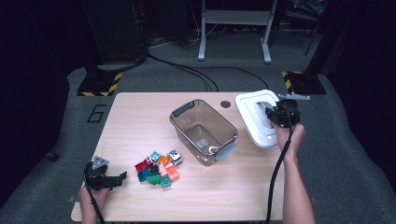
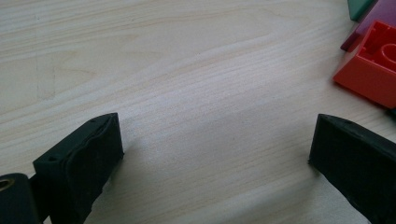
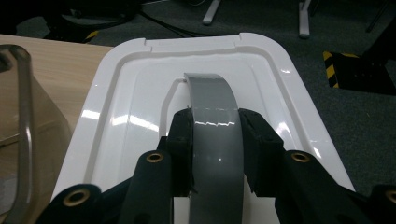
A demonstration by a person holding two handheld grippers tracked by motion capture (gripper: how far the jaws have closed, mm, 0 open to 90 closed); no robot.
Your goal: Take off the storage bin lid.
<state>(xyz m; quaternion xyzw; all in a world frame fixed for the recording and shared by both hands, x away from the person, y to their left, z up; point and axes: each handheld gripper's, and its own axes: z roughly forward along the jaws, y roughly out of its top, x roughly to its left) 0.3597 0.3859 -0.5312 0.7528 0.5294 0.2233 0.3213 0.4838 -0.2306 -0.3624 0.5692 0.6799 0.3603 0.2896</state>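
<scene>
nearest, at the front left corner of the wooden table (image 1: 140, 112), the left gripper (image 1: 114, 179) rests low in the person's left hand (image 1: 91, 196), its jaws spread wide and holding nothing. its own view shows the two black jaws well apart over bare wood, with a red brick (image 2: 371, 70) just beyond the right-hand jaw and not touching it. that brick belongs to a small heap of toy bricks (image 1: 159, 168) lying just beside the left gripper toward the table's middle, in red, teal, orange, pink, green and dark colours, packed against one another.

farther in, near the centre, stands a smoky clear plastic bin (image 1: 204, 131), upright and open at the top, with grey latches at its two ends; the high view shows no bricks in it.

farther still, at the right edge, the white lid (image 1: 254, 119) lies partly past the table's edge. the right gripper (image 1: 272, 113), held in the person's right hand (image 1: 290, 136), is closed on the lid's grey handle (image 3: 215, 121): in the right gripper view the jaws press against both sides of the arched grey strap, with the white lid spread out beneath it and the bin's rim at the left. beyond the table lies dark grey carpet (image 1: 187, 79) with black cables and yellow-and-black striped bases.
</scene>
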